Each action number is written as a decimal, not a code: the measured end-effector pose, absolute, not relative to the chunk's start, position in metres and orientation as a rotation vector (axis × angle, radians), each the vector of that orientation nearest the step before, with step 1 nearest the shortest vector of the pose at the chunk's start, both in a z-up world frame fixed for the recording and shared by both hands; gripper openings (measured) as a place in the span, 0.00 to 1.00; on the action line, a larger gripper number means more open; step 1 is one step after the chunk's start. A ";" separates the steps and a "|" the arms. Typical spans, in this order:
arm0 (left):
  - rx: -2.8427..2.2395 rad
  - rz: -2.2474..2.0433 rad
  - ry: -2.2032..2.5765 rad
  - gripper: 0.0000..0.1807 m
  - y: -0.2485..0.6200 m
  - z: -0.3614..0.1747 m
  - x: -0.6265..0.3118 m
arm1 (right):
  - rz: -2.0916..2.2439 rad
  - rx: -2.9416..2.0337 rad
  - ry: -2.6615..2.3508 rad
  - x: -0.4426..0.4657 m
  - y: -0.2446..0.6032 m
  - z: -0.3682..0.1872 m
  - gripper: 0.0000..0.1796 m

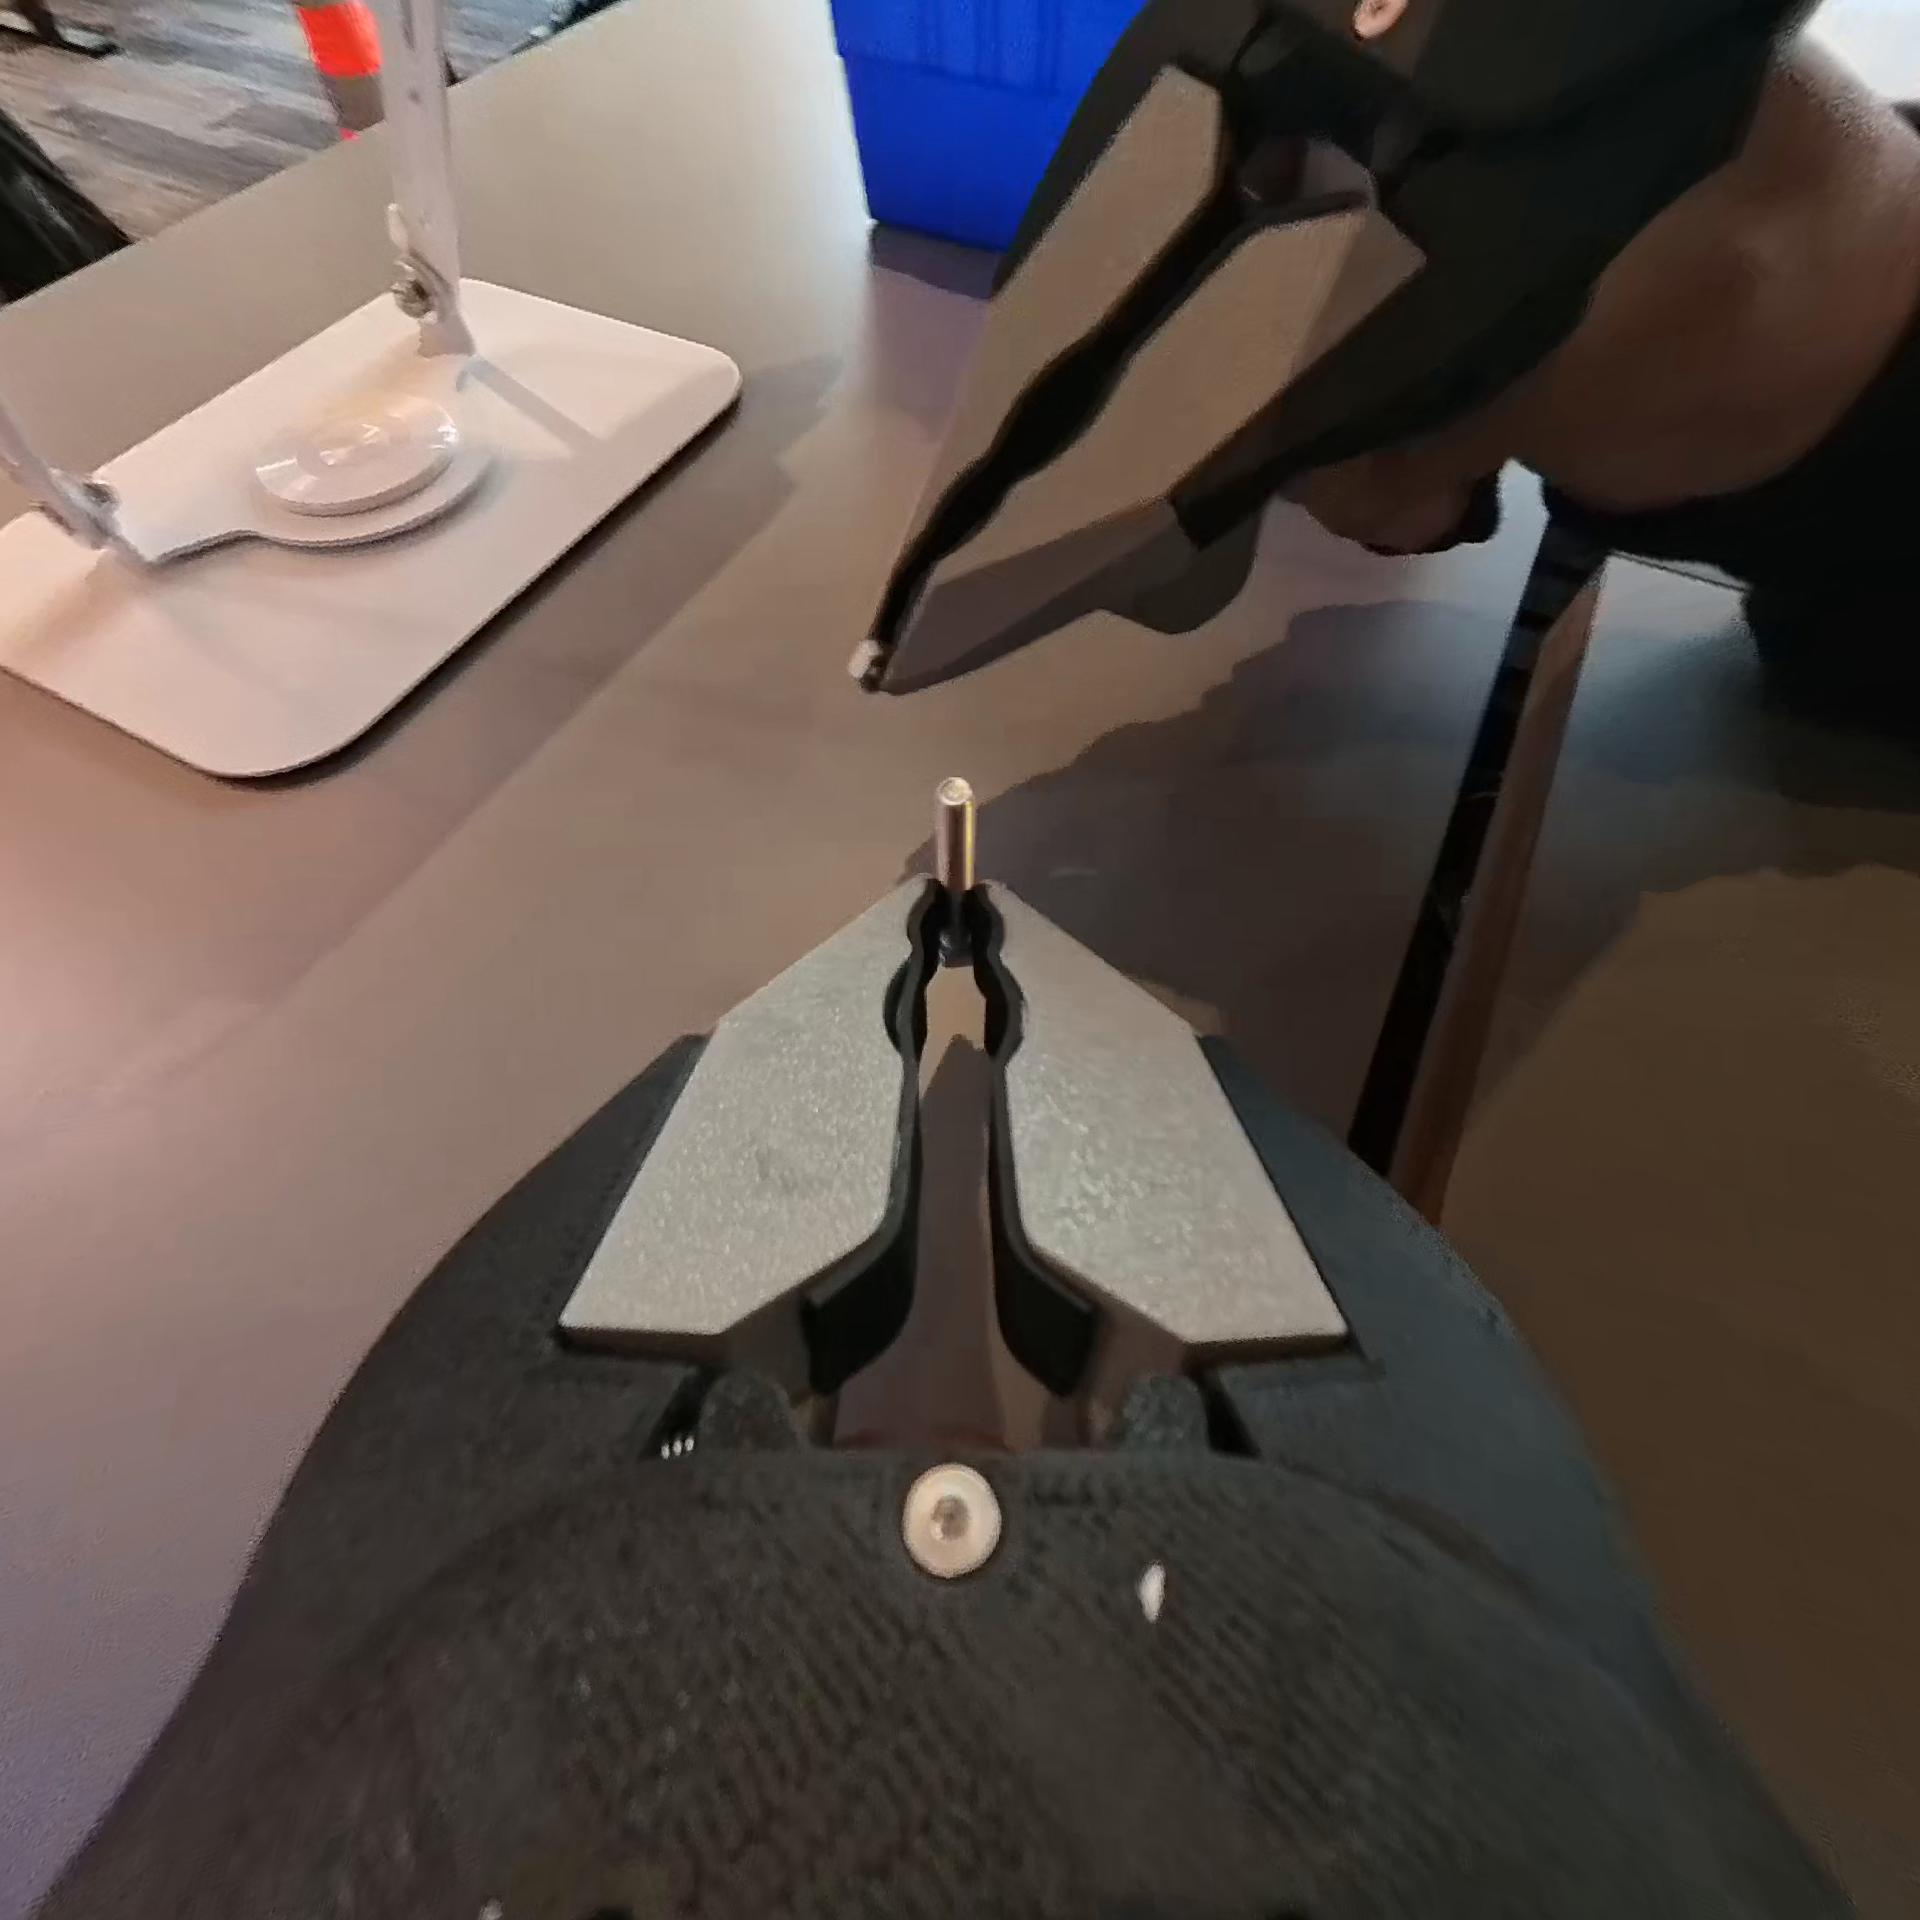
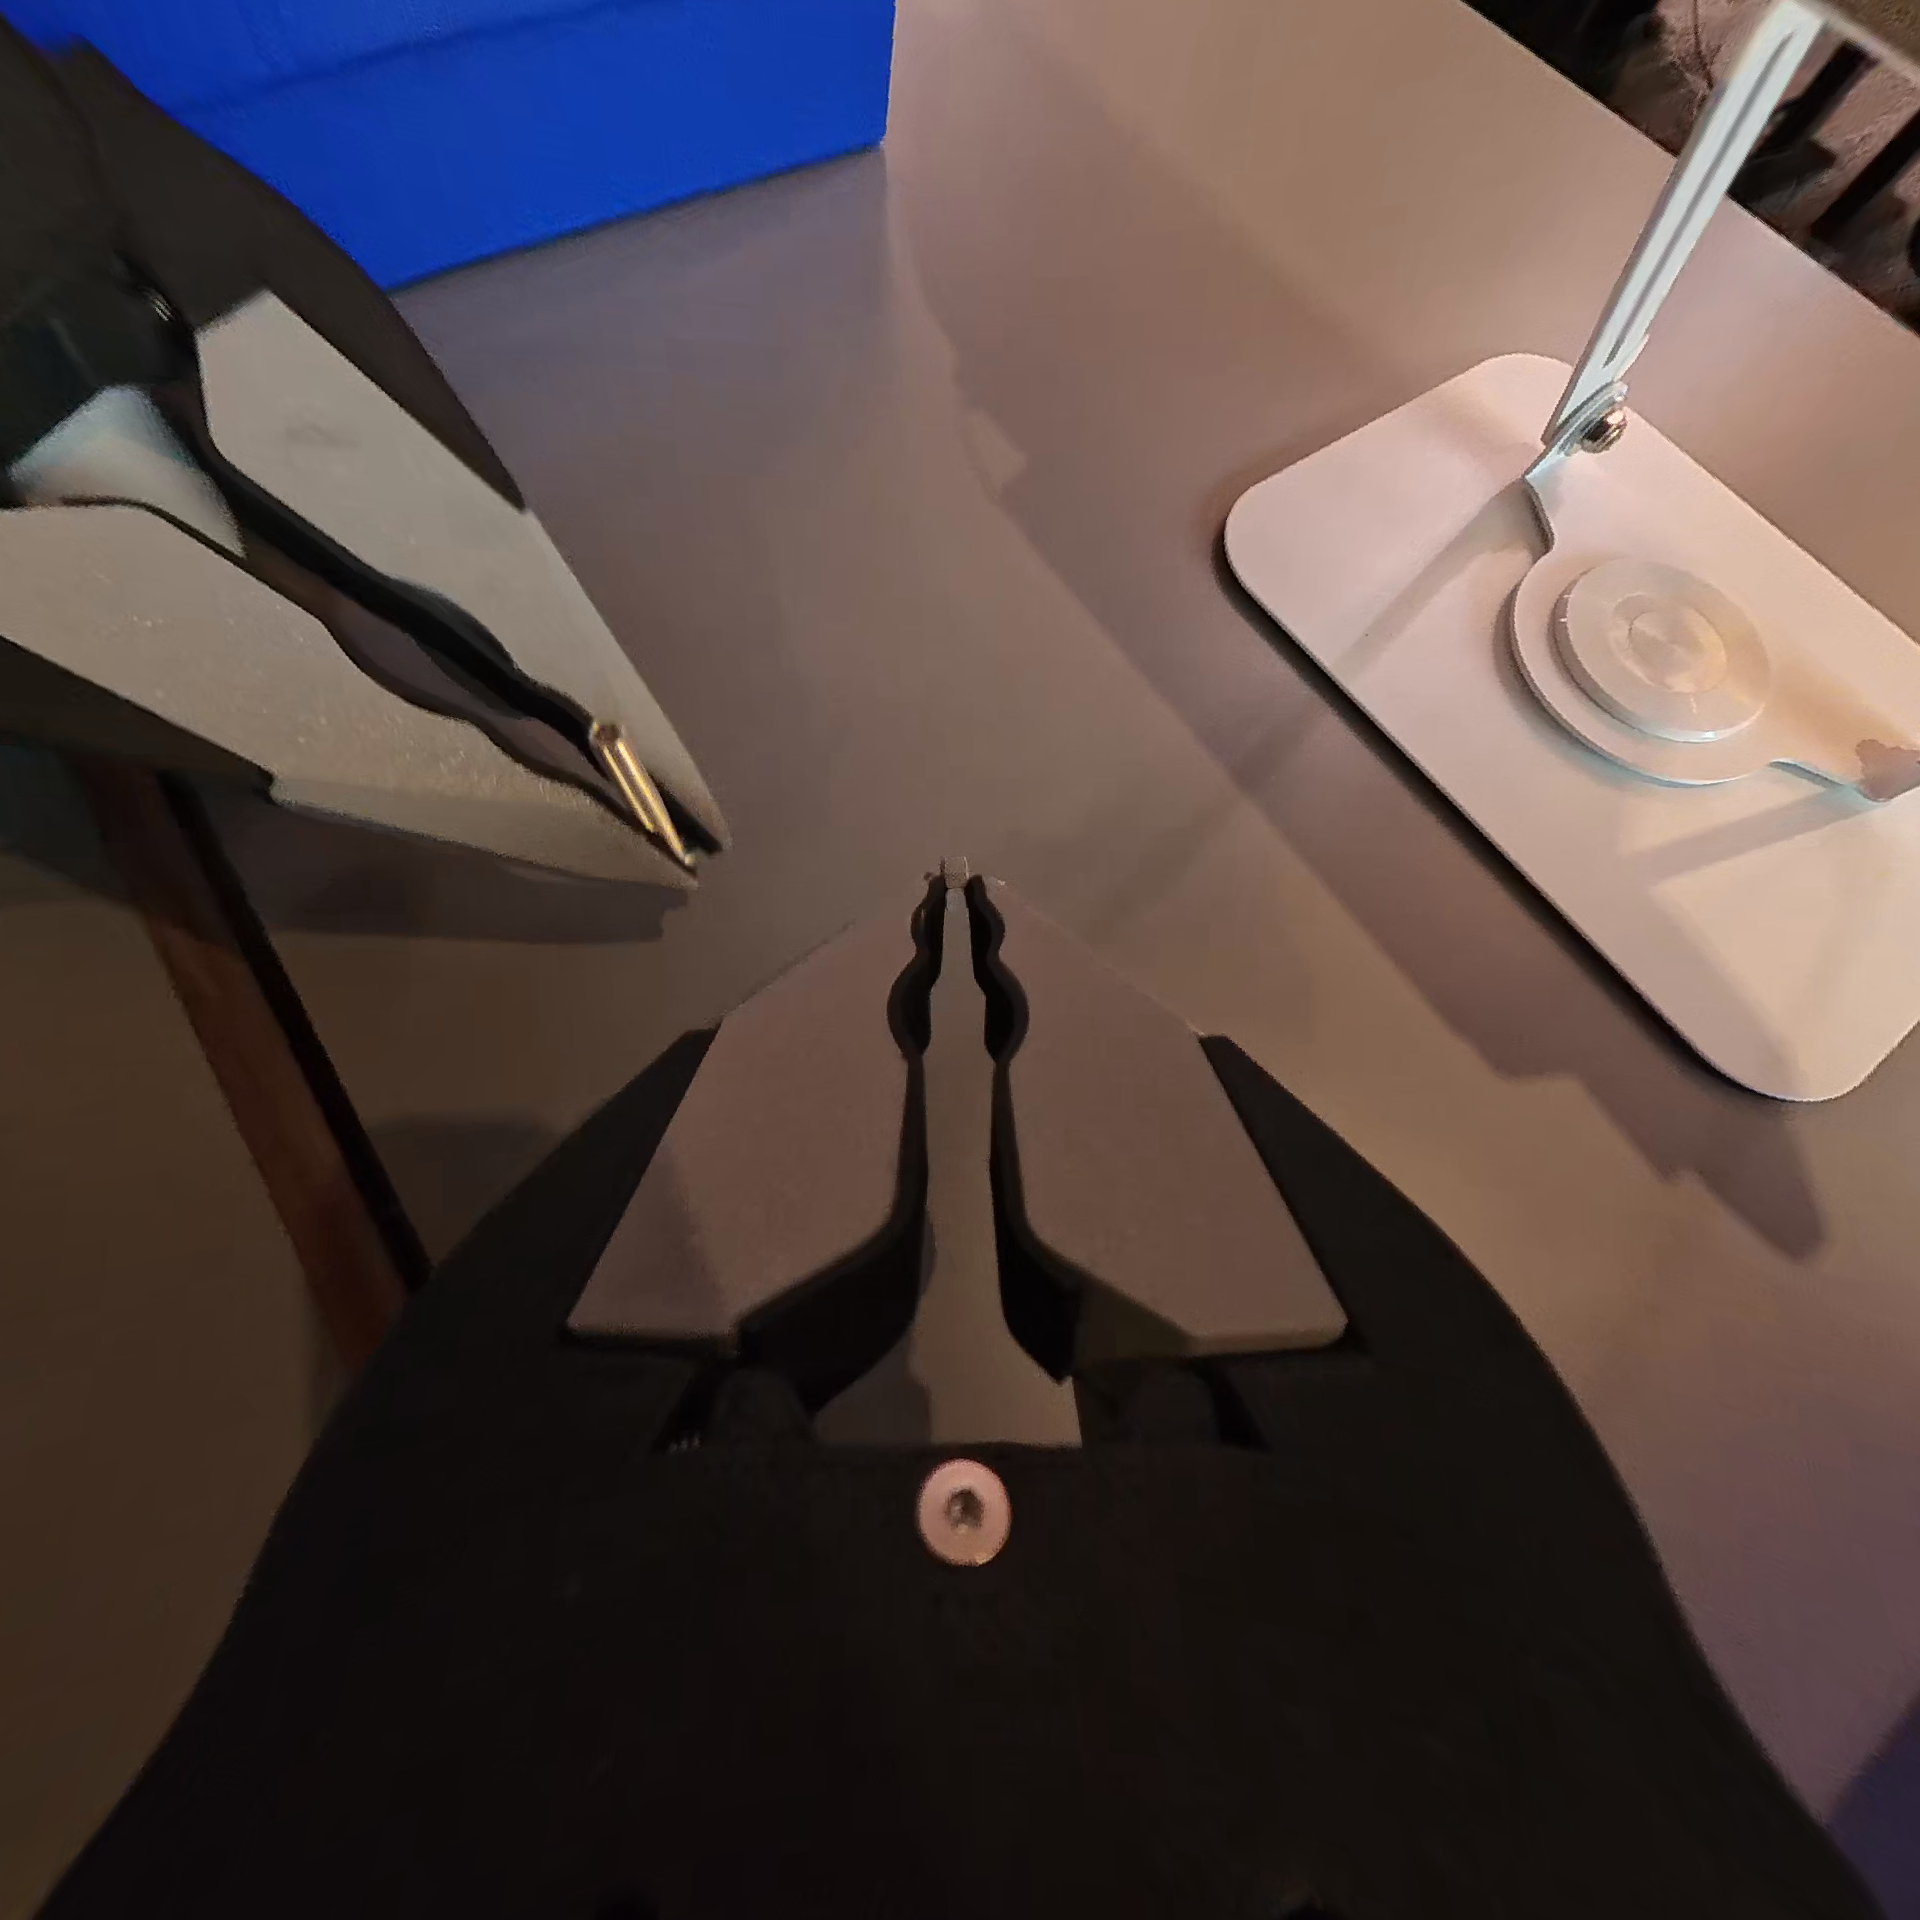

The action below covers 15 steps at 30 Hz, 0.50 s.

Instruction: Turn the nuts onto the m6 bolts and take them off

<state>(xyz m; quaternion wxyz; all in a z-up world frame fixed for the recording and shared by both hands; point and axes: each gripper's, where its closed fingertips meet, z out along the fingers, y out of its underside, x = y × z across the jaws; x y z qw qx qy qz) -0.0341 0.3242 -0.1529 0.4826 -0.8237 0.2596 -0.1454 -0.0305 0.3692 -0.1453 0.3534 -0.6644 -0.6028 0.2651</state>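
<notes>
My left gripper [image 1: 954,902] is shut on a silver bolt [image 1: 954,833] whose threaded shaft sticks out past the fingertips, above the brown table. My right gripper [image 1: 871,665] comes in from the upper right and is shut on a small silver nut [image 1: 862,659] at its tips, a short way beyond and left of the bolt's end. In the right wrist view my right gripper [image 2: 954,883] pinches the nut [image 2: 954,871], and the left gripper [image 2: 698,844] at the left holds the bolt [image 2: 639,790]. Nut and bolt are apart.
A white stand base [image 1: 343,520] with a round disc and a slanted metal arm sits on the table to the left; it also shows in the right wrist view [image 2: 1600,686]. A blue bin [image 1: 935,114] stands at the back. The table edge [image 1: 1455,935] runs on the right. There is about 5 cm between the tips of the two grippers.
</notes>
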 end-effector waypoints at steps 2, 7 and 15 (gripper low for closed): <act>-2.007 -0.377 0.658 0.01 0.322 -0.154 -0.030 | 0.751 -1.716 -1.549 -0.030 0.366 -0.139 0.00; -2.015 -0.390 0.685 0.01 0.320 -0.156 -0.027 | 0.927 -1.690 -1.526 -0.028 0.353 -0.115 0.01; -2.026 -0.384 0.739 0.01 0.318 -0.160 -0.017 | 1.314 -1.710 -1.504 -0.033 0.320 -0.095 0.01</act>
